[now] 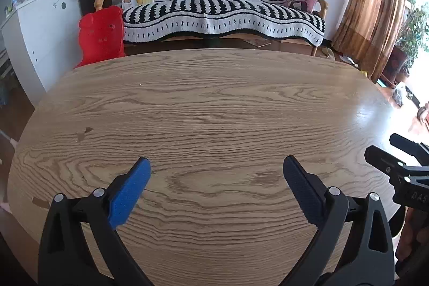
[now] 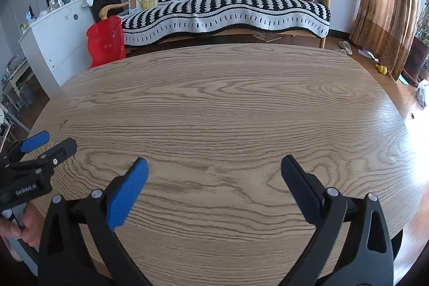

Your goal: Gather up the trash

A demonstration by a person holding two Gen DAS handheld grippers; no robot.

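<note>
While both tools hover over the wooden table [image 1: 214, 103], the left gripper [image 1: 216, 173] and right gripper [image 2: 214, 170] each stand spread wide, holding nothing. No trash shows on the table; only a tiny pale speck [image 1: 140, 84] lies toward its far side. Judged from this, scan beyond the table before committing, keeping the 2 grippers apart.

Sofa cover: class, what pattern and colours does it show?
The sofa cover has black and white stripes with a wavy border, clearest in the right wrist view.
</note>
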